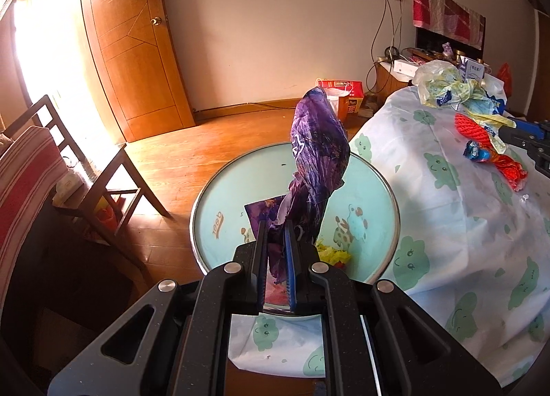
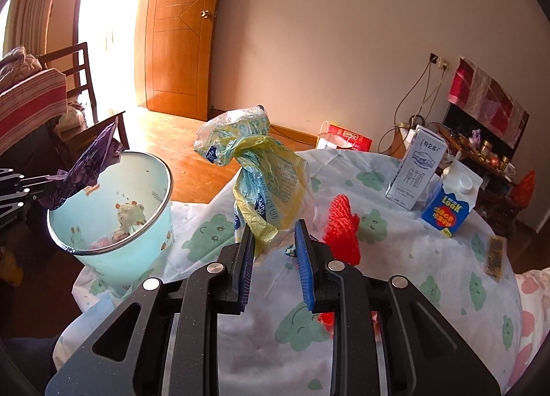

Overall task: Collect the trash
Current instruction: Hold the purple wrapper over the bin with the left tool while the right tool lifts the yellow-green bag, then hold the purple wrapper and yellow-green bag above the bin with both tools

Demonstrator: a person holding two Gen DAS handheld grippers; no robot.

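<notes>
Strong daylight is admitted through the blown-out doorway [image 1: 51, 52] at left; glare is thrown across the orange wooden floor [image 1: 213, 141]. Edges are bent and darkened by fisheye distortion.

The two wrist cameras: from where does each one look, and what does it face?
Left wrist: on the left gripper, above the bin; its jaws clamp the purple wrapper.
Right wrist: on the right gripper, over the table; a yellow bag hangs between its jaws.
Shared: bin, wrapper, bag, door.
</notes>
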